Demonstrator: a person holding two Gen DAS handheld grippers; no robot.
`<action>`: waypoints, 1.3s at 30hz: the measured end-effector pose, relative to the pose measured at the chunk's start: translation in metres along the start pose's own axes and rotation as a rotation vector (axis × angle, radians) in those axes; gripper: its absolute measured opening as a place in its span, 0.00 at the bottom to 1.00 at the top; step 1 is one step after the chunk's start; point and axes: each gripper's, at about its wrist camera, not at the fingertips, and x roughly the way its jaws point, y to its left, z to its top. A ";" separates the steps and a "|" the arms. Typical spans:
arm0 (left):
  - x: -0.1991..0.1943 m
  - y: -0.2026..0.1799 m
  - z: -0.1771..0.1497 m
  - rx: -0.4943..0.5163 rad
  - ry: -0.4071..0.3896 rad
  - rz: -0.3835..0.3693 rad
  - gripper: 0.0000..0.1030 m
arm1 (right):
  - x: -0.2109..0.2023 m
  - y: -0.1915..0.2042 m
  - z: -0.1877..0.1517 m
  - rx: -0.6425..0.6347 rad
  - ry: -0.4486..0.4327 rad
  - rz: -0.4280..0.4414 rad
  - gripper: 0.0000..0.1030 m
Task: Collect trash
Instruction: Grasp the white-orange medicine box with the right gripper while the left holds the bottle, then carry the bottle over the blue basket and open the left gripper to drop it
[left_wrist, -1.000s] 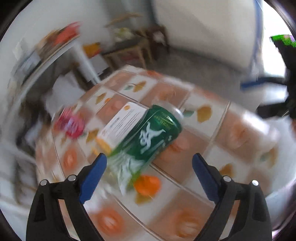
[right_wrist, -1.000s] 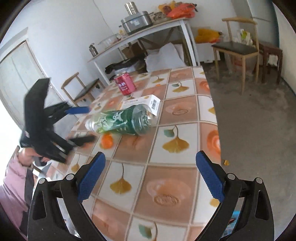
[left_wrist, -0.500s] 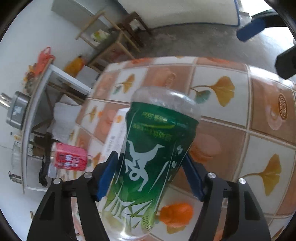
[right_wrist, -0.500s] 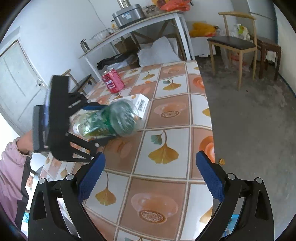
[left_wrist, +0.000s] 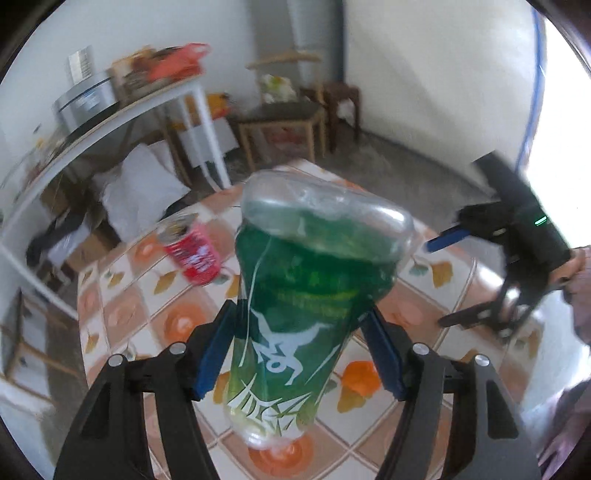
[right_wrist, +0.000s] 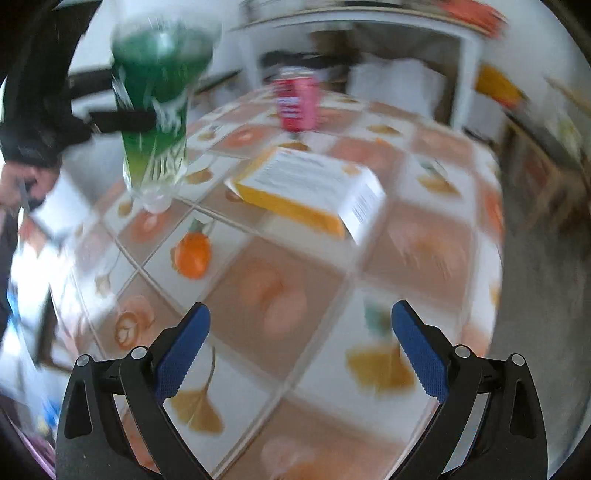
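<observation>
Left to right, as I read my two wrist views. Item one: my left gripper (left_wrist: 299, 350), black frame with blue pads, clamped on a crushed clear plastic bottle with a green printed label (left_wrist: 306, 314); both pads press its sides, and the bottle hangs clear above the table with its base end pointing away from the camera. Item two: a red drink can (right_wrist: 295, 98), standing upright on the far part of the tiled table with orange and ginkgo-leaf patterns (right_wrist: 280, 295). Item three: a flat white and yellow cardboard box (right_wrist: 310, 186), lying on the table just in front of the can. Item four: a small orange object (right_wrist: 192, 254) on a tile below the lifted bottle; I cannot tell what it is. Item five: my right gripper (right_wrist: 301, 347), blue pads standing wide apart over the near tiles with nothing between them.
</observation>
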 end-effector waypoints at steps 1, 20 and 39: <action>-0.008 0.012 -0.004 -0.047 -0.018 -0.009 0.64 | 0.007 0.001 0.015 -0.054 0.009 0.003 0.92; -0.049 0.045 -0.034 -0.251 -0.143 -0.089 0.64 | 0.095 -0.016 0.080 -0.119 0.310 0.039 0.69; -0.070 -0.164 0.042 -0.223 -0.143 -0.630 0.63 | -0.238 -0.063 -0.216 0.677 -0.433 -0.090 0.69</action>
